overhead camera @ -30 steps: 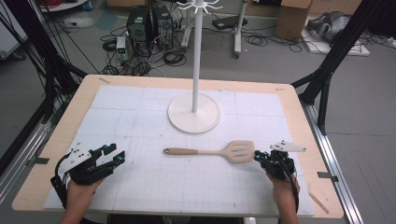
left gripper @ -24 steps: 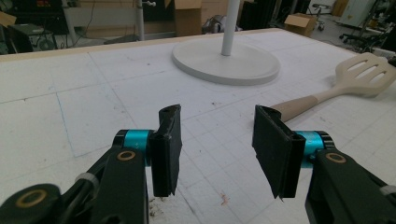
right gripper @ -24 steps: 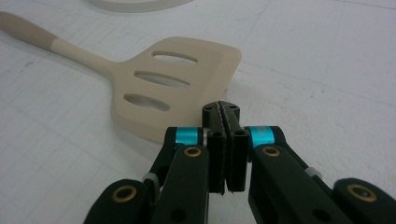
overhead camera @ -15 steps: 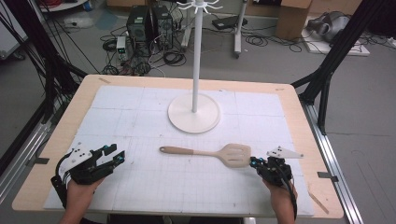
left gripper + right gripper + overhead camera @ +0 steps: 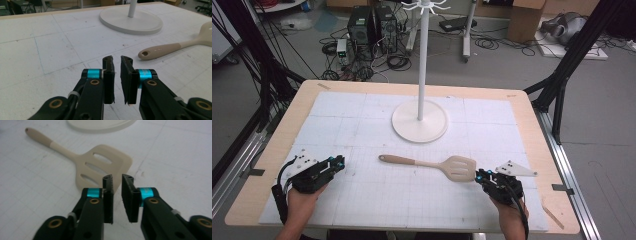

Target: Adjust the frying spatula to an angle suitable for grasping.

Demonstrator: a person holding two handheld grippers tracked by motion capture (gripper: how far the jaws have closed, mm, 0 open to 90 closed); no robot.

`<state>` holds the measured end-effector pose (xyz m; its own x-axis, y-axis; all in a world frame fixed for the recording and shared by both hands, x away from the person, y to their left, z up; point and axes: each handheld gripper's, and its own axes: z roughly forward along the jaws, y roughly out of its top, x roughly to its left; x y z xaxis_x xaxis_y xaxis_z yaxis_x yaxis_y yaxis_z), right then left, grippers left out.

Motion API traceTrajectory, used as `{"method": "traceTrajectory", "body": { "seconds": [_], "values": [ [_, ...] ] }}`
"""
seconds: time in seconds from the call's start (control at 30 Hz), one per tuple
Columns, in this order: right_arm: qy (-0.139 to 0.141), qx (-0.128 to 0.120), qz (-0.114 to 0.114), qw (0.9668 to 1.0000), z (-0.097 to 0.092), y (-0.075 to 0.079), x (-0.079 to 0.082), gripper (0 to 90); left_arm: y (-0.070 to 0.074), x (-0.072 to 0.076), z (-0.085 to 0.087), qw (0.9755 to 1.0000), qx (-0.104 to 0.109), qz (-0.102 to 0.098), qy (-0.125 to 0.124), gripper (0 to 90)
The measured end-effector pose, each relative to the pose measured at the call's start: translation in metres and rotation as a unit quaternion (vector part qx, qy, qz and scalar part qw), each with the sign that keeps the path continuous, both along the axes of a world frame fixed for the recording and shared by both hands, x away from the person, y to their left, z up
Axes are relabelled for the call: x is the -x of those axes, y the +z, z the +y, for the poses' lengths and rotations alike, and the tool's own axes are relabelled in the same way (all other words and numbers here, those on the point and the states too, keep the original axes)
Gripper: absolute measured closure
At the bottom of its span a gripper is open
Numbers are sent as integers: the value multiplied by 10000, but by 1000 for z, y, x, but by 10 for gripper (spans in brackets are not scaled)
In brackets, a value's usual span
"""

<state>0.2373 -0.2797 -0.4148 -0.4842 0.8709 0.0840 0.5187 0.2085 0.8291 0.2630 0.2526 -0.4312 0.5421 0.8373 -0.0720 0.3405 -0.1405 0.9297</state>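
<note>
A beige slotted spatula [image 5: 427,165] lies flat on the white mat, handle to the left and head to the right. The left gripper view has its handle end [image 5: 162,48] ahead and to the right. My right gripper [image 5: 480,175] rests just right of the head, and its tips [image 5: 117,177] stand at the near edge of the blade [image 5: 122,160]. Only a thin slit shows between the jaws, with nothing in it. My left gripper [image 5: 341,161] sits low at the front left, apart from the spatula. Its jaws [image 5: 117,60] are likewise drawn together and hold nothing.
A white hook stand rises from a round base [image 5: 432,125] behind the spatula; the base shows too in the left gripper view [image 5: 130,21] and the right gripper view [image 5: 100,125]. The mat covers a wooden table [image 5: 532,130]. Cables and computer cases lie on the floor beyond.
The right gripper has drawn back toward the near edge and slightly left. The spatula has shifted a little left, its head swinging nearer. The left gripper has stayed put.
</note>
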Motion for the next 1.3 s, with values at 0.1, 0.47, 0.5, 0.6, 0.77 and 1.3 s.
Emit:
{"method": "traceTrajectory", "body": {
  "seconds": [0.1, 0.47, 0.5, 0.6, 0.77, 1.3],
  "values": [
    [-220, 60, -194, 9996, -7, 4, 5, 647, 3, -10, -7, 10000, -45, 58, 16, 834],
    [-855, 65, -491, 9951, -31, 6, 11, 439, -5, -44, -49, 9966, -65, 820, 12, 879],
    [-855, 65, -491, 9951, -31, 6, 11, 439, -5, -44, -49, 9966, -65, 820, 12, 887],
    [-865, 91, -515, 9949, -33, 6, 12, 453, -9, -49, -53, 9948, -102, 1008, 64, 891],
    [-857, 102, -459, 9952, -34, 3, 10, 486, -11, -54, -68, 9931, -350, 1115, 3, 895],
    [-803, 184, -131, 9965, -28, -8, 1, 528, -18, -63, -92, 9892, -576, 1346, -55, 894]
  ]
}}
